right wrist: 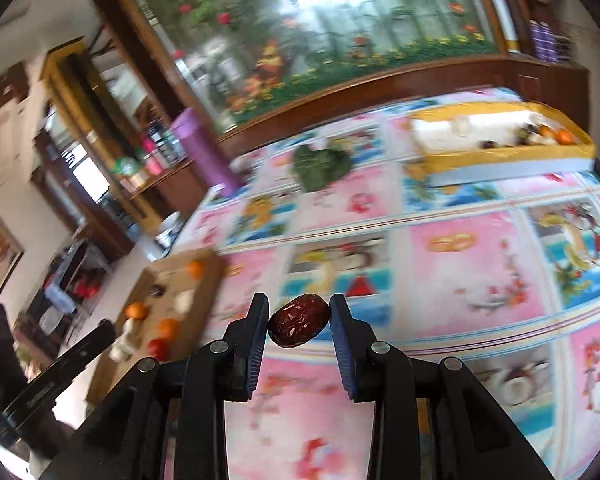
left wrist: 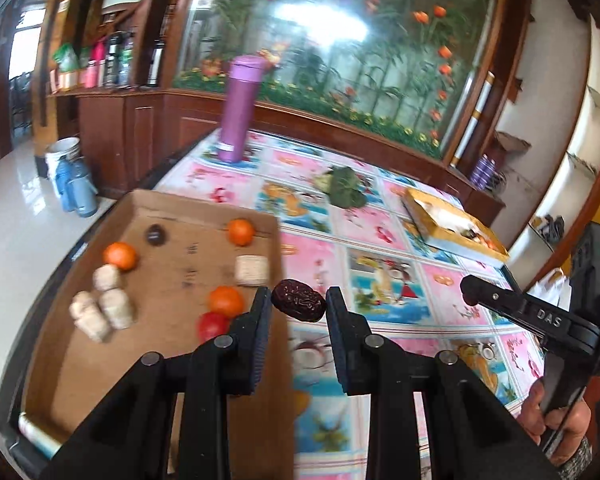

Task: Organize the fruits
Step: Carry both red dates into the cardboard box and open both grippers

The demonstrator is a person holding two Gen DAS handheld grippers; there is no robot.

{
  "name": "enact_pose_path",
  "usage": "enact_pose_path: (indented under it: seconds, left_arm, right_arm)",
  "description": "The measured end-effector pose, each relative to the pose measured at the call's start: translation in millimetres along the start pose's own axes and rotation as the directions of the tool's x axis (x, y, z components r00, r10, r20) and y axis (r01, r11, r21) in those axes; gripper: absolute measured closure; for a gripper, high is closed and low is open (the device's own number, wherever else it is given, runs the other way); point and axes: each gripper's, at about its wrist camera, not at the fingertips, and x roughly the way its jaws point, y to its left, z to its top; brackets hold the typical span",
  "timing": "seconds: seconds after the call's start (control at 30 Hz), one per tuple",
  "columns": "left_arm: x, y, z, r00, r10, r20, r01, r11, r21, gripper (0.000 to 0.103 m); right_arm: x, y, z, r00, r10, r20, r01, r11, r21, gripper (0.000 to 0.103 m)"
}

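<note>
A: Looking through your left wrist camera, what is your left hand-held gripper [left wrist: 299, 303] doing?

B: It is clamped on a wrinkled red date [left wrist: 298, 305], both pads pressing its ends, above the right edge of the cardboard tray [left wrist: 172, 216]. In that tray you have three oranges [left wrist: 119, 255], a red fruit [left wrist: 212, 326], a dark round fruit [left wrist: 156, 235] and several pale biscuit-like pieces [left wrist: 106, 310]. Farther off on the patterned tabletop [left wrist: 384, 236] stand a purple bottle [left wrist: 240, 108], a broccoli head [left wrist: 346, 188] and a yellow box [left wrist: 452, 226]. Your other tool shows at the right edge, a hand [left wrist: 556, 420] around its handle.

A: And through the right wrist camera?

B: Your right hand-held gripper [right wrist: 299, 322] is likewise closed on a second date [right wrist: 298, 326], held clear above the tabletop [right wrist: 460, 280]. The cardboard tray [right wrist: 204, 280] lies to the left, blurred; the yellow box [right wrist: 504, 158], with oranges in its far end, sits at upper right, the broccoli head [right wrist: 320, 168] between them.
</note>
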Motion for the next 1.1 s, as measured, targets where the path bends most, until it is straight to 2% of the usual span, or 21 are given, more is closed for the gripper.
enact_pose_path:
  seconds: [0.17,0.33,0.5,0.6,0.8,0.87,0.97,1.03,1.1]
  left_arm:
    - [-9.4,35.0,-4.8,0.996,0.093,0.010,-0.093,0.995,-0.020,0.076]
    - [-1.5,68.8,-12.1,0.972,0.234,-0.029,-0.235,0.972,-0.021,0.076]
    - [1.9,97.9,-20.0,0.962,0.262,-0.072,-0.267,0.961,-0.069,0.076]
    - [6.4,106.4,-22.4,0.957,0.273,-0.096,-0.281,0.956,-0.083,0.076]
    - [13.3,118.8,-29.8,0.941,0.305,-0.149,-0.321,0.942,-0.096,0.076]
    - [13.7,121.3,-31.0,0.941,0.298,-0.160,-0.317,0.942,-0.106,0.076]
    - [12.4,121.4,-31.5,0.939,0.302,-0.165,-0.322,0.940,-0.115,0.068]
    - [9.1,120.2,-29.9,0.940,0.304,-0.153,-0.323,0.939,-0.117,0.053]
    - [4.4,118.8,-28.2,0.941,0.308,-0.139,-0.325,0.938,-0.120,0.048]
  right_arm:
    - [21.8,72.7,-17.3,0.992,0.105,-0.077,-0.113,0.987,-0.117,0.069]
    - [47.1,124.2,-44.9,0.982,0.115,-0.149,-0.149,0.957,-0.247,0.069]
    - [62.1,162.1,-75.5,0.984,0.069,-0.163,-0.131,0.905,-0.405,0.069]
    - [67.1,170.8,-85.1,0.982,0.066,-0.177,-0.138,0.891,-0.432,0.068]
    - [83.5,187.6,-100.7,0.965,0.060,-0.255,-0.178,0.865,-0.470,0.068]
    - [87.5,196.5,-108.6,0.960,0.050,-0.276,-0.186,0.848,-0.496,0.068]
    - [95.1,206.7,-120.0,0.954,0.030,-0.298,-0.193,0.824,-0.533,0.068]
    - [99.8,211.3,-125.6,0.952,0.018,-0.306,-0.193,0.811,-0.552,0.068]
    - [104.1,213.2,-128.2,0.948,0.021,-0.318,-0.204,0.807,-0.555,0.068]
